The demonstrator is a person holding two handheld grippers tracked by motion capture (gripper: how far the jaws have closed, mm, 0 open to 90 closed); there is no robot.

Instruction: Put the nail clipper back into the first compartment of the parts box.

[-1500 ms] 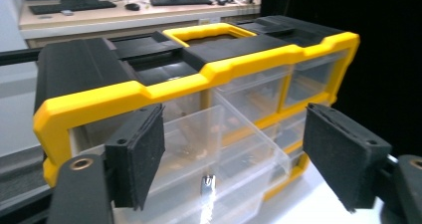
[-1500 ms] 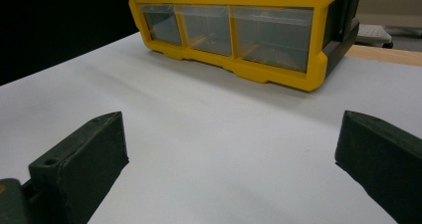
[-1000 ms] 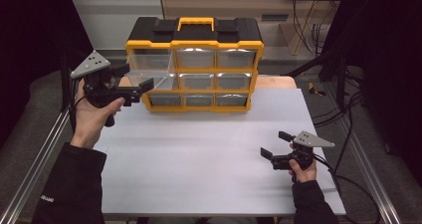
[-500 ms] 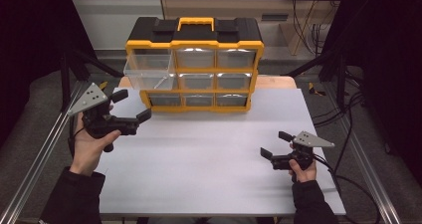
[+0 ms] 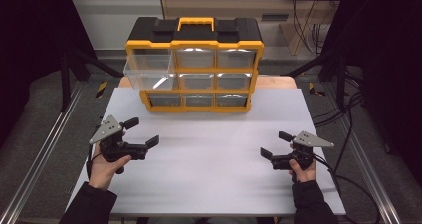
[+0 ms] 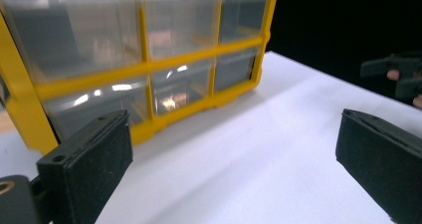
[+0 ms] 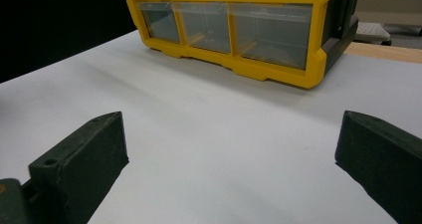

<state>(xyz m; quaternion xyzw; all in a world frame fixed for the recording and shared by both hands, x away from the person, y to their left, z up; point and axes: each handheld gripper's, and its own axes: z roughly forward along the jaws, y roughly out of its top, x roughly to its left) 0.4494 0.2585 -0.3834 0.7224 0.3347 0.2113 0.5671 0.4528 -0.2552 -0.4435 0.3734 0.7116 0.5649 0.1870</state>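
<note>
Gaping wide with nothing between them, the jaws of the left gripper point(image 5: 141, 132) now hang low over the near-left part of the white counter point(image 5: 214, 159), well apart from the yellow-framed plastic organiser cabinet with clear drawers and a black top point(image 5: 195, 64); a second ago this gripper was up at the cabinet's left side, by the drawer there. The right gripper point(image 5: 277, 145) has kept its place over the near-right of the counter, its jaws likewise spread and empty, as the right gripper view confirms with bare white surface between the two black pads. Outward from the left gripper, the clear plastic drawer at the top left of the cabinet point(image 5: 149, 70) stands pulled out beyond the frame toward the person, while the other drawers sit flush. In the left gripper view the cabinet's lower drawers point(image 6: 164, 92) lie just ahead and to the left. Judging by this, the drawer-opening step looks finished and the left hand has retreated; whatever goes into or comes out of that open drawer would come next.
</note>
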